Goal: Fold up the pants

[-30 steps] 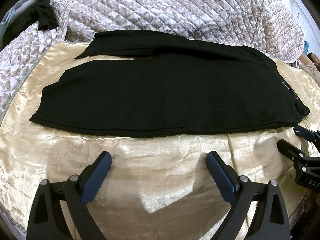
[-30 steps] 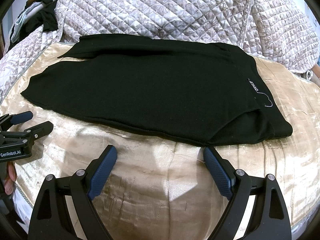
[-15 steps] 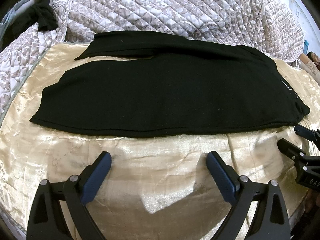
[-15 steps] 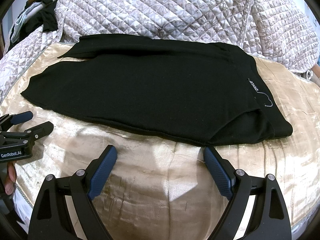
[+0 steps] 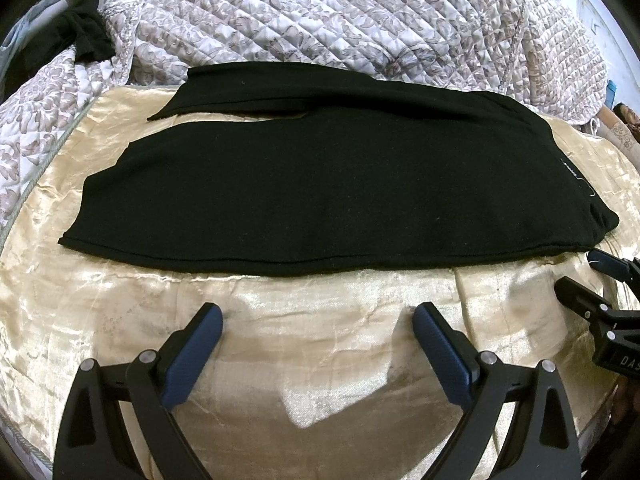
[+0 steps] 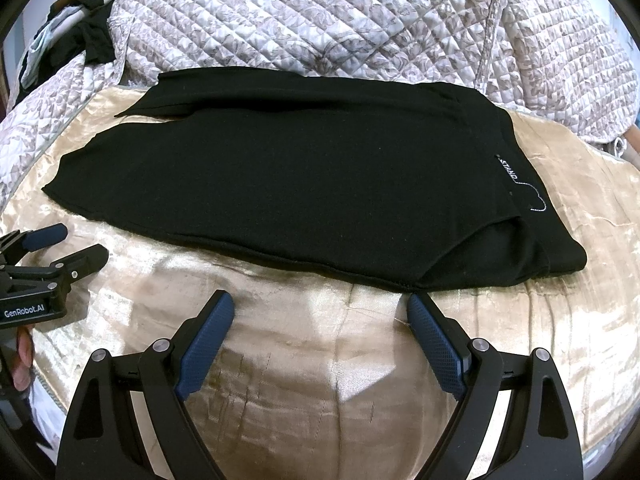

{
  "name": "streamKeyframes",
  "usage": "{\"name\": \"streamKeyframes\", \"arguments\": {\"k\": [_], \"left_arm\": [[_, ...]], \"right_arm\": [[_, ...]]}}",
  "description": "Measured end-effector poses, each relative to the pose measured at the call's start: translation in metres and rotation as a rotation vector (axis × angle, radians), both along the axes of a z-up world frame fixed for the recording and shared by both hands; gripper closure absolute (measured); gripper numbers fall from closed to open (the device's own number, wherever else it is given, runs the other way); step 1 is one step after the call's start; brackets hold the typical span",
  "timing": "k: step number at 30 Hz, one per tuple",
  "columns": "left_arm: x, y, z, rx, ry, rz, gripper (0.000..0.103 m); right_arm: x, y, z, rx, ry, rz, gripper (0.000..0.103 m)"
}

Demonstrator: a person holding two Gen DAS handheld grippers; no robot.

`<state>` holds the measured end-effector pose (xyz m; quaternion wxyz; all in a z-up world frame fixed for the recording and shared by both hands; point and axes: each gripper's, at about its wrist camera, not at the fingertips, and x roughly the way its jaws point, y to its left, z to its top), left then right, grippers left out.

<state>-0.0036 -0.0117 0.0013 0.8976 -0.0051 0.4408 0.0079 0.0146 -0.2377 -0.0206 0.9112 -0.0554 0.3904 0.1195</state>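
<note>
quilted bedspread [image 5: 360, 20] bunched behind | gold satin sheet [image 5: 320, 340] covering bed | black pants [image 5: 320, 184] flat on sheet, legs leftward | left tongs [image 5: 318, 330] spread, empty, near hem edge | right tongs [image 6: 320, 318] spread, empty, just before waist end

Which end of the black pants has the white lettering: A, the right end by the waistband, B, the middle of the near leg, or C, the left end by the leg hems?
A: the white lettering sits at the right end of the black pants.
</note>
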Motion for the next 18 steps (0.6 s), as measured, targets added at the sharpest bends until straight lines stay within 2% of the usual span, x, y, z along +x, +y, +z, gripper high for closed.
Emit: {"name": "streamKeyframes", "arguments": {"k": [18], "left_arm": [[-0.0005,-0.0089,0.0040,-0.008,-0.002,0.000,0.006]], "right_arm": [[-0.0006,-0.0068,0.0061,0.055,0.001,0.010,0.014]]}}
